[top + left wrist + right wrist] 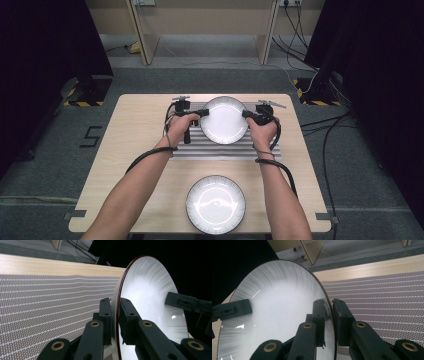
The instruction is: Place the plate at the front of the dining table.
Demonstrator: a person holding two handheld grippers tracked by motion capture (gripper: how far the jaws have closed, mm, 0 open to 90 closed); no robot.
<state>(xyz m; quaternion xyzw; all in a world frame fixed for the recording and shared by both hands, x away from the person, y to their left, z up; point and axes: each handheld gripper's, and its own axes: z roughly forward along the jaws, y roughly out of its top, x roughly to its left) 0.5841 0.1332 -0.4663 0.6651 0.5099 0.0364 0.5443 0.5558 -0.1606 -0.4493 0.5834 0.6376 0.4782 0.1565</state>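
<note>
**Two tongs carry one plate over the ribbed mat**

The left tongs [115,315] are clenched on the rim of a white plate [224,120], one jaw on its face and the other on its underside; the right tongs [331,315] grip the opposite rim the same way. From above, the left tongs [202,113] and right tongs [246,114] sit level with each other, at the plate's left and right edges.

To do this step well, I judge that both hands should travel together at one height and one pace. If one hand leads or twists, the thin dark-edged rim may slip out of the narrow grip. The plate looks glazed and smooth, so the clamp should stay firm until the base lies flat, and both tongs should let go together.

The plate is at the far middle of the desk [135,150], over a grey ribbed mat [225,150]. Whether it touches the mat cannot be told. Nothing lies in it.

A second white plate [216,204] lies flat near the desk's near edge, in the middle, well apart from the first. It too holds nothing; only a glare from the lights shows on it.
</note>
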